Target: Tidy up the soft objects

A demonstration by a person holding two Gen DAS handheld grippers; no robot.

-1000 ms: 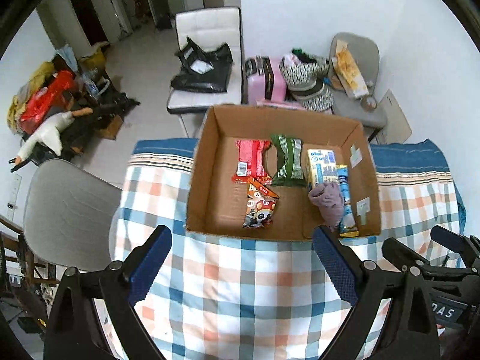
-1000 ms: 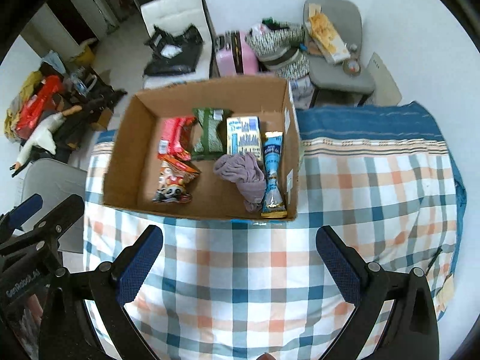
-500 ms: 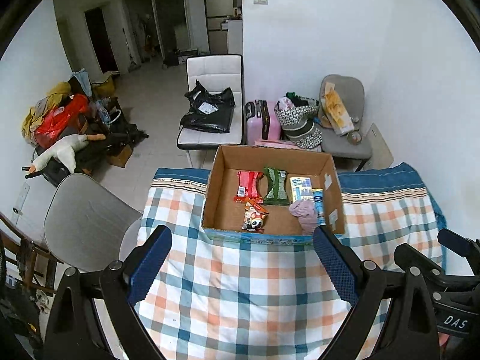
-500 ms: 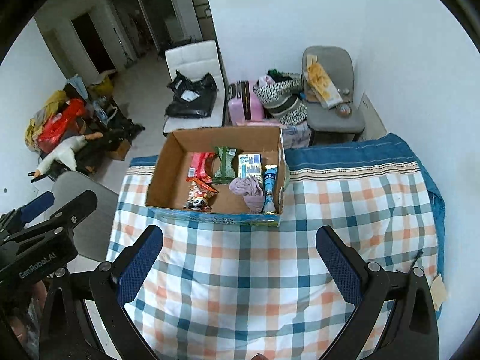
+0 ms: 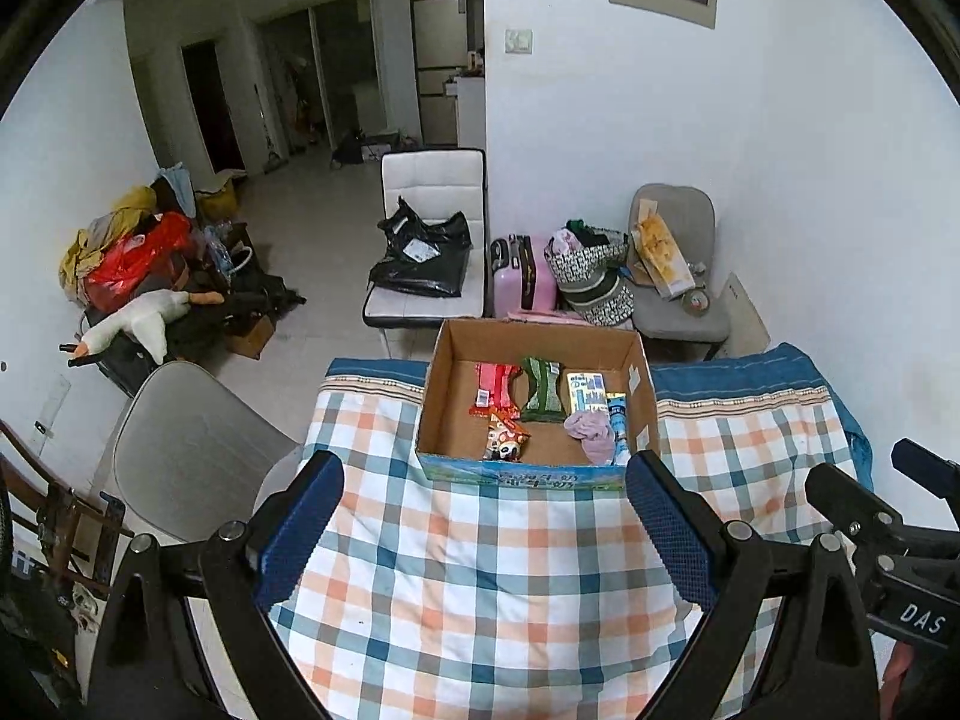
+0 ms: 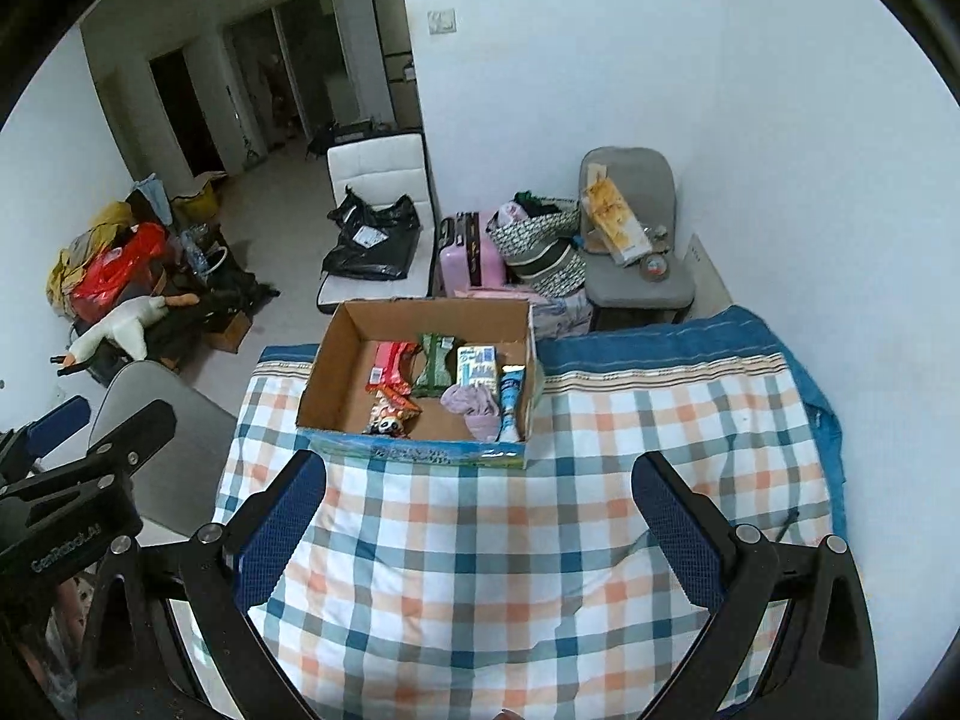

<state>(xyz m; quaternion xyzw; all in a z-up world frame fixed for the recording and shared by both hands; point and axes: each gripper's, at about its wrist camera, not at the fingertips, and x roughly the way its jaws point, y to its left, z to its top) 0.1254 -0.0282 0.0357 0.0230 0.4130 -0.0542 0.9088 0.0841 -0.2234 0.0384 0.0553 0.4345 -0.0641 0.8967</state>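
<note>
Now the soft things, like the purple cloth, all lie inside the cardboard box on the counter. Both jaws hang wide apart, holding nothing. Little seems left to do.

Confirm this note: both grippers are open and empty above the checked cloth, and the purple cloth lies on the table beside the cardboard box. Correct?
Not quite. The purple cloth lies inside the cardboard box, among the snack packets, as the right wrist view shows. The rest holds: left gripper and right gripper are open and empty above the checked cloth.
</note>
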